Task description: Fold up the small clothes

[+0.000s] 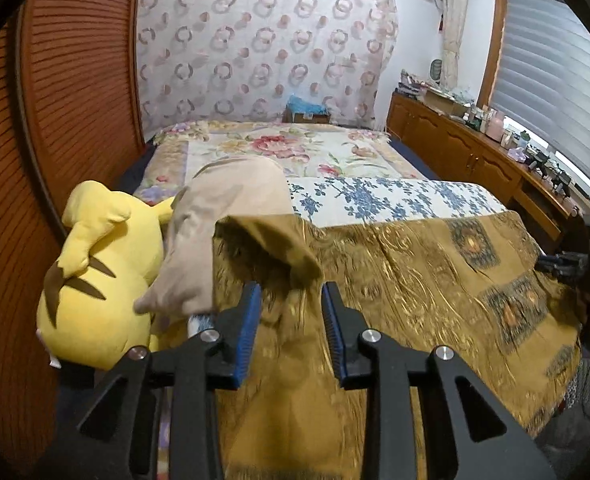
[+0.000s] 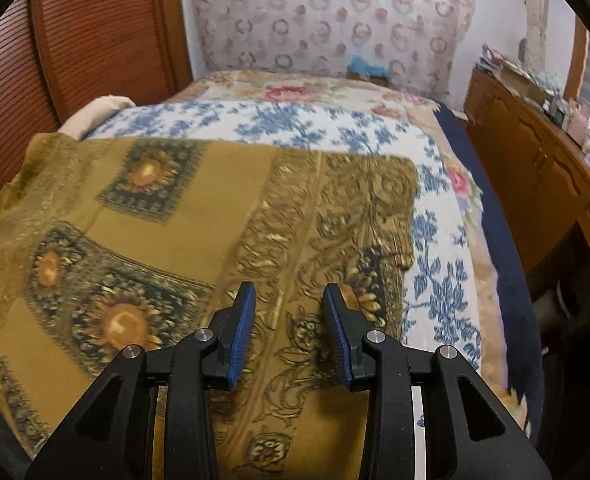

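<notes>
Spread flat on bed (image 2: 447,240): gold patterned scarf (image 2: 199,216), one corner flipped up beside yellow plush toy (image 1: 95,276). Left gripper (image 1: 291,320) and right gripper (image 2: 289,320) partly open above it, holding nothing.

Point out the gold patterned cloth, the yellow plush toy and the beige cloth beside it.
gold patterned cloth (image 2: 199,200): right wrist view, plain gold area between the sunflower squares.
yellow plush toy (image 1: 107,280): left wrist view, middle of its body.
beige cloth (image 1: 215,216): left wrist view, its broad middle fold.
</notes>
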Demonstrator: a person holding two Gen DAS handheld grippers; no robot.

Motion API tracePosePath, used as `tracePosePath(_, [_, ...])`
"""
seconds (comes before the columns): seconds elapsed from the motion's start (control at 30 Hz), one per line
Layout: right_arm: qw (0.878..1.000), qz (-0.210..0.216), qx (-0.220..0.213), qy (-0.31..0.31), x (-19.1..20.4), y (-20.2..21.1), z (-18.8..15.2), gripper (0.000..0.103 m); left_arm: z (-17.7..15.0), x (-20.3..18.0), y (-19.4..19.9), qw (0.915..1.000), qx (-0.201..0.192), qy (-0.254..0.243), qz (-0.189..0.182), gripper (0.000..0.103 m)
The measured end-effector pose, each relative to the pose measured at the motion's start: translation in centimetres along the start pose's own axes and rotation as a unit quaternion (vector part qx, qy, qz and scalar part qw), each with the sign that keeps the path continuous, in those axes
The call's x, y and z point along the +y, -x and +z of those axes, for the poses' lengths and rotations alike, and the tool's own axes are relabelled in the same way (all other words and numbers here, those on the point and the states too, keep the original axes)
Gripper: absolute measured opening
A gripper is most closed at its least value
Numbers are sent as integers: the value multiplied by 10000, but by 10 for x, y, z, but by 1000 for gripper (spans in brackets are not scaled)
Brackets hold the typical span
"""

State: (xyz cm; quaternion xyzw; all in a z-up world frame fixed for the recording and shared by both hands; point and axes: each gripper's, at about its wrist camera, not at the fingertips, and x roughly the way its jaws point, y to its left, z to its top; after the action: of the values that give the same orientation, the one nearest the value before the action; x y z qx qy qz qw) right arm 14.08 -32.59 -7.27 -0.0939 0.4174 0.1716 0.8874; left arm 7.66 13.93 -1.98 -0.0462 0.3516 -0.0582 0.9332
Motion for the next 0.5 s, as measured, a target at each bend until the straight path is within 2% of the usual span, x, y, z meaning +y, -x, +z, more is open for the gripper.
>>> tracePosePath(0.13, [9999,-84,62,-9,-2,-9,-7,36,15,2,-34,9997,255,48,-26,29])
tracePosePath(0.23, [9999,-89,-95,-5,-3,-8,-12,37,21,6,-57,9988,473,137,-48,29])
tracePosePath(0.37, [9999,21,-95,-115,-7,-9,-11,37,28,15,-81,9957,776,394,-331,29])
tracePosePath(0.5, [9998,51,-108,-143,-7,-8,-11,37,31,15,-86,9954,772,493,-297,29])
